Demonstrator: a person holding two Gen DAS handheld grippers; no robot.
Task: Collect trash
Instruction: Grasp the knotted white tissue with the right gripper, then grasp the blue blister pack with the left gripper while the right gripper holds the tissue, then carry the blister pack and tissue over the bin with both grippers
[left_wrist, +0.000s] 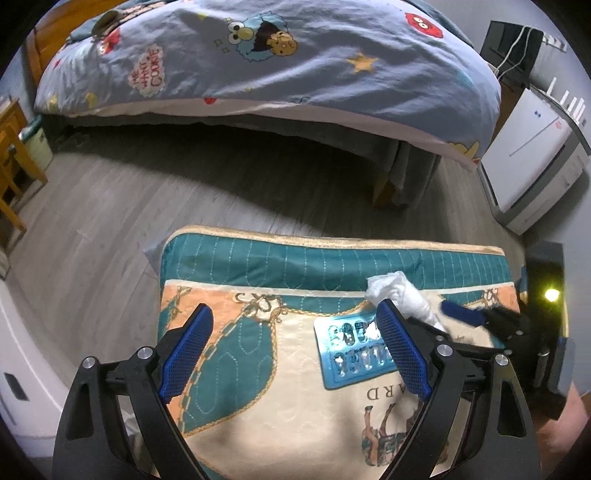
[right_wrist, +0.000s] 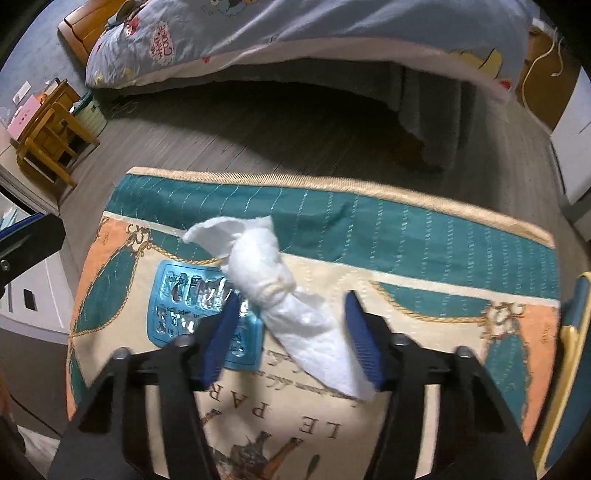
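Note:
A crumpled white tissue (right_wrist: 273, 280) lies on a teal, cream and orange quilted cushion (right_wrist: 424, 236), partly over an empty blue blister pack (right_wrist: 184, 306). My right gripper (right_wrist: 291, 306) is open, its blue fingers on either side of the tissue's near end, not closed on it. In the left wrist view my left gripper (left_wrist: 295, 321) is open and empty above the cushion (left_wrist: 258, 266). The blister pack (left_wrist: 351, 350) sits just inside its right finger and the tissue (left_wrist: 399, 291) beyond that finger. The right gripper (left_wrist: 480, 317) shows at the right.
A bed with a blue cartoon duvet (left_wrist: 277, 62) stands beyond the cushion across grey wood floor (left_wrist: 129, 192). White appliance (left_wrist: 532, 147) at the right. Wooden stool (right_wrist: 48, 136) and green bin (right_wrist: 92, 110) at the left. White furniture (left_wrist: 22, 362) lies near left.

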